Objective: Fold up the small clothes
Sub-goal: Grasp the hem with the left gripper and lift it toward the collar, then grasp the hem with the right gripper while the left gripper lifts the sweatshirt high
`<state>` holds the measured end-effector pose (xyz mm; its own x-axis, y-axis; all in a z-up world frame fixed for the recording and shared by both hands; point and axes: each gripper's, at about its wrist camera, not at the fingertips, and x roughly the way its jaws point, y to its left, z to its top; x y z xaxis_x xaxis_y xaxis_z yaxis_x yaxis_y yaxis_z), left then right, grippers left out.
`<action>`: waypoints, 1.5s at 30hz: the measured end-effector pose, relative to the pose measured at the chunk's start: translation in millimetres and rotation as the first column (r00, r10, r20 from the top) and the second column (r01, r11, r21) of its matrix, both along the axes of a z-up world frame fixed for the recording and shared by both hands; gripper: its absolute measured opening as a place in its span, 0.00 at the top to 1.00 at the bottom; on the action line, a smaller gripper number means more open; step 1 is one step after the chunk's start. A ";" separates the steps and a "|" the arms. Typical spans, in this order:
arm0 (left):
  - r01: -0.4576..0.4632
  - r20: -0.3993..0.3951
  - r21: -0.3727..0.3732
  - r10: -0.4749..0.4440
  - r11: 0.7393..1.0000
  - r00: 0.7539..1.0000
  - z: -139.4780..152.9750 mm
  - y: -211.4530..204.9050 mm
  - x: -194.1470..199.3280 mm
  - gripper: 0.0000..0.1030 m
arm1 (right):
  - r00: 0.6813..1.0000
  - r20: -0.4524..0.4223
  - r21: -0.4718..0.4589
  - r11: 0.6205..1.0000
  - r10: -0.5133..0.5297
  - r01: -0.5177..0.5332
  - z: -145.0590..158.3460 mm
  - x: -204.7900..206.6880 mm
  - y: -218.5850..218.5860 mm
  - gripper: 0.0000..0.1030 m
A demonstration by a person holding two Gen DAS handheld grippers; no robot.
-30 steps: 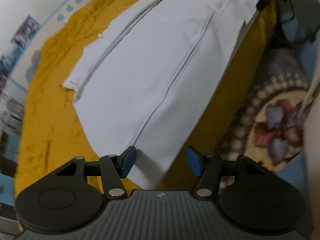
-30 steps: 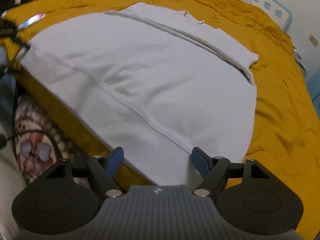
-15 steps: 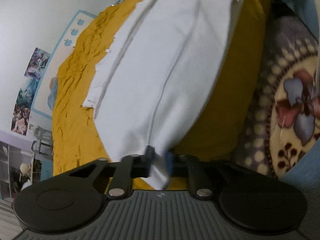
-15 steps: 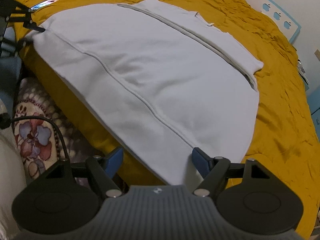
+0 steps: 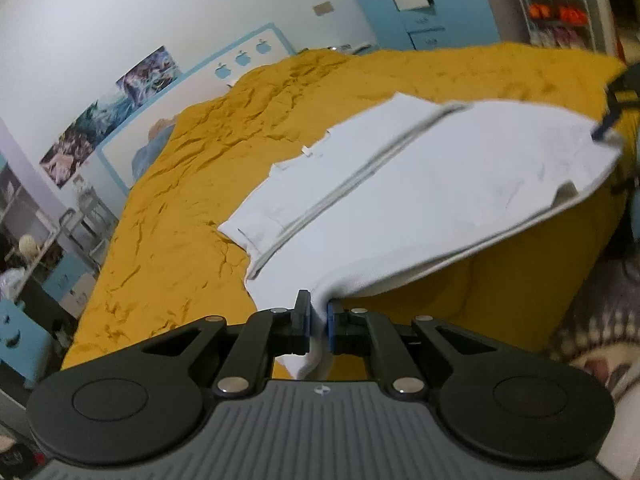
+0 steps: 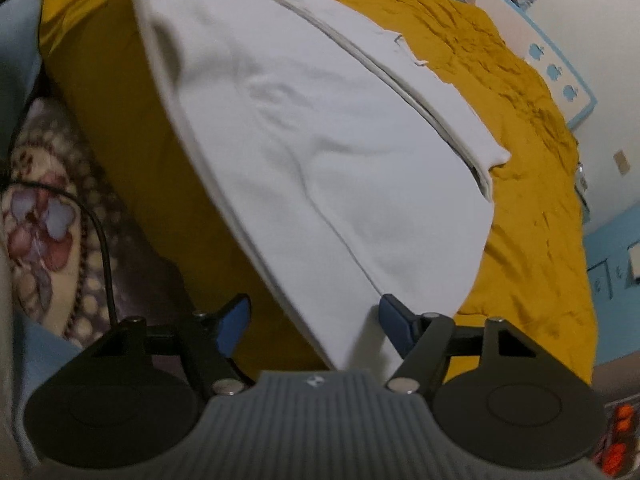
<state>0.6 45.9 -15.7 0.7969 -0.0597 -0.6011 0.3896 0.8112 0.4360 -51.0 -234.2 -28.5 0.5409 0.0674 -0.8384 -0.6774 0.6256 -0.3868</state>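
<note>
Left gripper [image 5: 318, 326] has clamped shut on the near corner of the white garment [image 5: 420, 184]; a second ago its jaws stood apart. The hem ahead of it now lifts off the yellow bedspread [image 5: 192, 184], so the fold seems under way. Right gripper [image 6: 314, 326] stays open, the other corner lying between its fingers, ungripped. Cloth is smooth, with a seam running away from both grippers.
</note>
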 end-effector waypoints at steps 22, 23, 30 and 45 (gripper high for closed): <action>-0.141 0.183 -0.108 0.159 0.984 0.970 49.1 6.6 73.3 0.93 | 0.882 0.423 0.191 0.972 -0.209 0.138 110.7 72.2 -13.7 1.00; -0.150 0.207 -0.104 0.169 0.983 0.964 53.1 6.2 81.9 0.93 | 0.872 0.441 0.197 0.970 -0.215 0.140 117.8 84.6 -12.2 1.00; -0.174 0.318 -0.093 0.195 0.980 0.928 80.6 2.3 158.0 0.92 | 0.817 0.531 0.209 0.969 -0.224 0.130 151.8 174.0 -6.4 1.00; -0.235 0.222 -0.096 0.251 0.967 0.942 29.7 18.6 315.0 0.92 | 0.838 0.475 0.265 0.952 -0.269 0.156 118.0 427.2 8.4 1.00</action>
<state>315.6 64.4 14.0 0.9085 0.1197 -0.4003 0.0718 0.8991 0.4319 376.3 -225.7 89.5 0.9022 0.0425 -0.4292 -0.2679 0.8351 -0.4805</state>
